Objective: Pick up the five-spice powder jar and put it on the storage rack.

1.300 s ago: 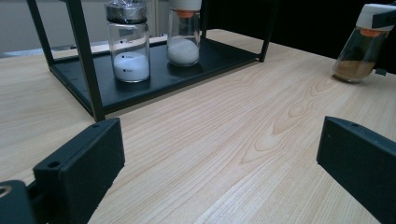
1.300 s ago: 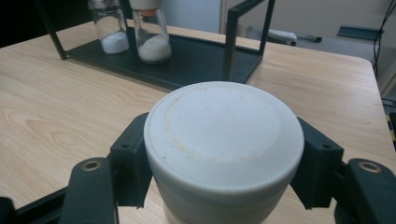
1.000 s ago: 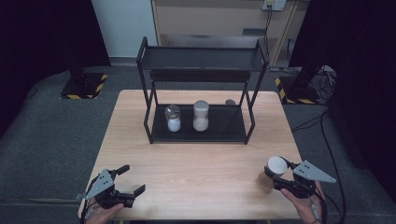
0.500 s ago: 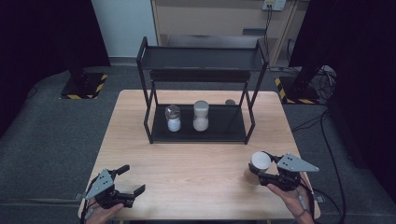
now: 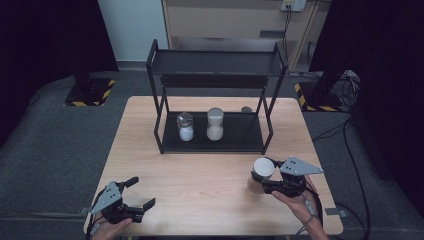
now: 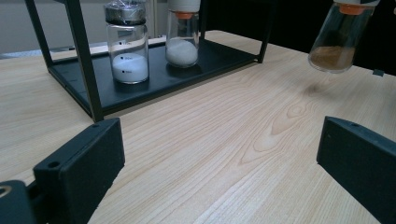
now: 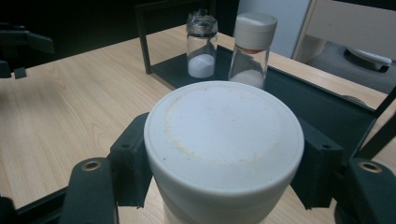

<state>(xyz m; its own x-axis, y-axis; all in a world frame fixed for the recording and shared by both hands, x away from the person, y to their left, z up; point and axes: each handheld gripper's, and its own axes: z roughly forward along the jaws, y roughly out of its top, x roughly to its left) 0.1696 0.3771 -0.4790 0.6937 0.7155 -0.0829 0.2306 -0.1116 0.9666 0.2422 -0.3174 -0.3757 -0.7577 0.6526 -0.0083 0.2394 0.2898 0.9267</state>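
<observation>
High view: fixed above near edge of surface, faces fwd and down, far off, takes in whole rack. Left claw view: very low over surface, looks level toward rack from front-left, near. Right claw view: rides just behind white-capped jar, very close, looks toward rack. Shared by all three: rack w/ two jars of white powder.

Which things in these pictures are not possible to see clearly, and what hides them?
- Spice jar, right gripper view: its white lid covers the glass body and contents.
- Same jar, left gripper view: top cut off by the frame edge.
- Small round object behind the rack, high view: too small to identify.
- Printed marks on the silver-capped jar: too small to read.
</observation>
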